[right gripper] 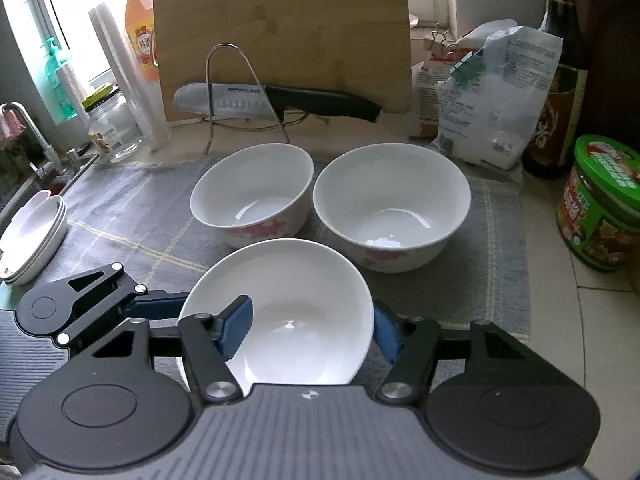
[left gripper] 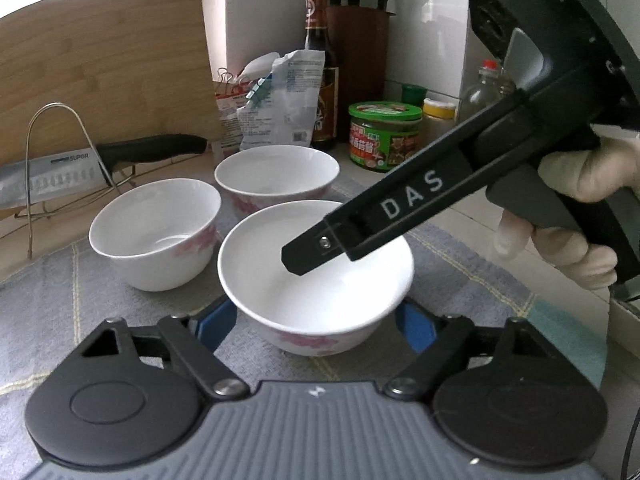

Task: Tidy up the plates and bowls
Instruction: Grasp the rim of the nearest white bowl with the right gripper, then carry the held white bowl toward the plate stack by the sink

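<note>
Far left, by the sink: stack of shallow white plates (right gripper: 32, 236) on the edge of the grey checked cloth mat (right gripper: 132, 204). Next along, left gripper (left gripper: 314, 320), black with blue pads; pads lie against the outer wall of the near white bowl with pink flowers (right gripper: 304, 280) on both sides, clamping it low down. Bowl sits upright on the mat, front and centre. Right gripper (right gripper: 308, 328), held in a pale-gloved hand (left gripper: 580, 184), comes down over the same bowl: one finger inside the hollow, well clear of the wall, the other just outside the right rim, so tongs spread, pinching nothing. Behind, side by side: two more white flowered bowls (right gripper: 252, 192) (right gripper: 392, 204), upright, apart from the near one. Far right, off the mat: green-lidded round tub (right gripper: 604, 200).
</note>
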Demonstrator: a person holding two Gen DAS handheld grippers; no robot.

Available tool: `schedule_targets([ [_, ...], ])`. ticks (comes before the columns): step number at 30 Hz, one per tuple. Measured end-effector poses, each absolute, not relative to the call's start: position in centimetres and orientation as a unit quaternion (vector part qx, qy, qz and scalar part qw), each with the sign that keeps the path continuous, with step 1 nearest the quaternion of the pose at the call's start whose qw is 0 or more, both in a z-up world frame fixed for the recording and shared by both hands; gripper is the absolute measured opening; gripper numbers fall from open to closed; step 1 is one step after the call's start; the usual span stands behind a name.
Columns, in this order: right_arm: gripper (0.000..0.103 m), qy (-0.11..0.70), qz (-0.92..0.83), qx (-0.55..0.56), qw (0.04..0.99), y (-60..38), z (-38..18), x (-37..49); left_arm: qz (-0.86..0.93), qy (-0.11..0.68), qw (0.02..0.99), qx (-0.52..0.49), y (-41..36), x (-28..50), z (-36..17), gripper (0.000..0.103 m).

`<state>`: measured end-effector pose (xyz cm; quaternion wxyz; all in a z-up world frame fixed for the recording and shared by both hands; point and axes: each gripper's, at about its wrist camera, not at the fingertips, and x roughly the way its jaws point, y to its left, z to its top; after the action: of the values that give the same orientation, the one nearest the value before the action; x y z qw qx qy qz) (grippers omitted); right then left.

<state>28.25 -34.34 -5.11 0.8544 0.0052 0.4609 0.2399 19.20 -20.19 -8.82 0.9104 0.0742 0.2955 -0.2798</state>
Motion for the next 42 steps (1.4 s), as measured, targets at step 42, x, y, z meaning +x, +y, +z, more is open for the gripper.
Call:
schedule_targets([
  [42, 0.070, 0.478, 0.290, 0.006, 0.829, -27.9, -2.9, 26.5, -0.253, 0.311, 0.912, 0.089, -14.3, 16.5, -6.4, 0.088],
])
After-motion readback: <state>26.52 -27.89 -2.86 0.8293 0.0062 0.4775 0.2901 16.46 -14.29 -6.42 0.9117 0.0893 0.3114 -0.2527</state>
